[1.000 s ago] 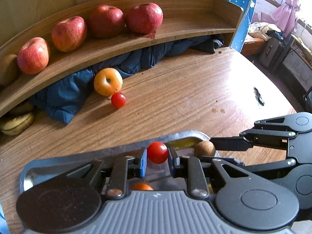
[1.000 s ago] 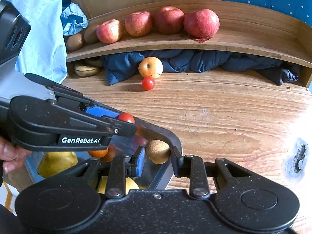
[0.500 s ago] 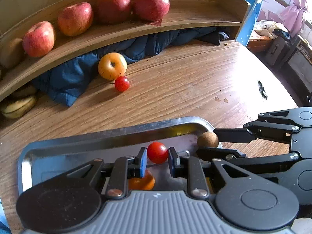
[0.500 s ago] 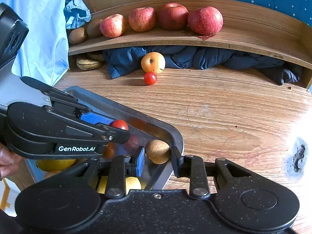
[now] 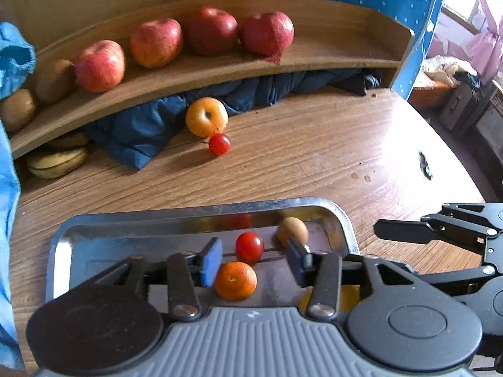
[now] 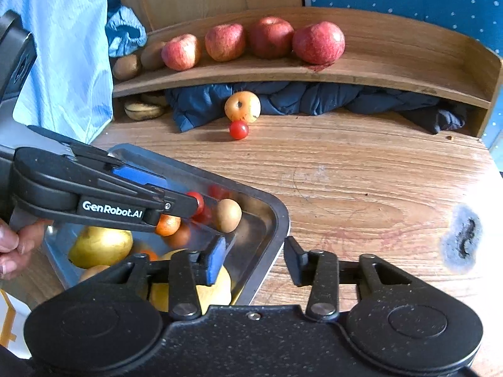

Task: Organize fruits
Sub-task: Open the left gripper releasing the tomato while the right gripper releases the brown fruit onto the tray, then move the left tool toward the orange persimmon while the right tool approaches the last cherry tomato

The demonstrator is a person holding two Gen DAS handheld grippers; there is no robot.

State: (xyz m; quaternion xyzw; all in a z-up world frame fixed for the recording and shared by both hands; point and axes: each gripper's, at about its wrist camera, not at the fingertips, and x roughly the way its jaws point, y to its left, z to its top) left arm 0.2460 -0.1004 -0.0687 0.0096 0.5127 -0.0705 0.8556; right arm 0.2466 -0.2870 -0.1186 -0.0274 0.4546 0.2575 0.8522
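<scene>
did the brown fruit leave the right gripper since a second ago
Yes. The right gripper has opened and let go; the brown fruit now lies in the metal tray, near its corner.

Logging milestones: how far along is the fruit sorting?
Done: four apples on the shelf; a tomato, a brown fruit and a tangerine lie in the tray. In hand: nothing; both hand-held grippers (left, right) are open. Left: the yellow fruit and second tomato on the table.

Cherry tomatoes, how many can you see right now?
2. One cherry tomato lies in the metal tray, between the open jaws of the left gripper. The other sits on the table in front of the yellow fruit. The gripper may hide more.
</scene>
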